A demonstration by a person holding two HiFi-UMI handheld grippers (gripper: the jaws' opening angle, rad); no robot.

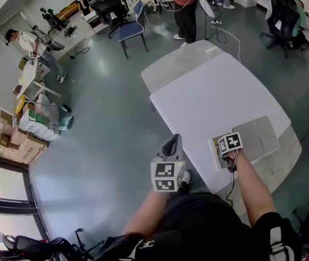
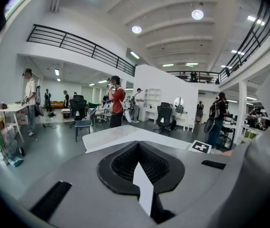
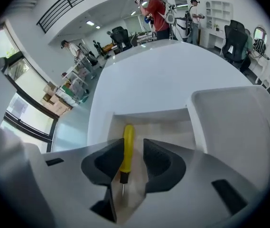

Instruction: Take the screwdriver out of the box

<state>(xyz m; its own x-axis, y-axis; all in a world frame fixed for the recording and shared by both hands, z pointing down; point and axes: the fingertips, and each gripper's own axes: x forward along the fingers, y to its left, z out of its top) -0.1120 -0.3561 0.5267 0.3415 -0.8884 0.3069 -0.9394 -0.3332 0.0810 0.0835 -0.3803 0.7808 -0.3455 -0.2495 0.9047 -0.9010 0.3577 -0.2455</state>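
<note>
Head view: the right gripper (image 1: 229,154) hangs over the open box (image 1: 218,145) at the tabletop (image 1: 208,102) edge, and the left gripper (image 1: 171,144) is off it.

Left gripper view: its fingers (image 2: 125,164) are closed and empty.

Right gripper view: its fingers (image 3: 161,158) are spread around the yellow screwdriver (image 3: 127,144) lying in the box. It is probably light, stiff and smooth, so grip mid-handle.

Box (image 3: 149,114) open on top, low walls round screwdriver (image 3: 127,144), lid (image 3: 234,122) to right, free tabletop (image 3: 158,65) beyond.
</note>
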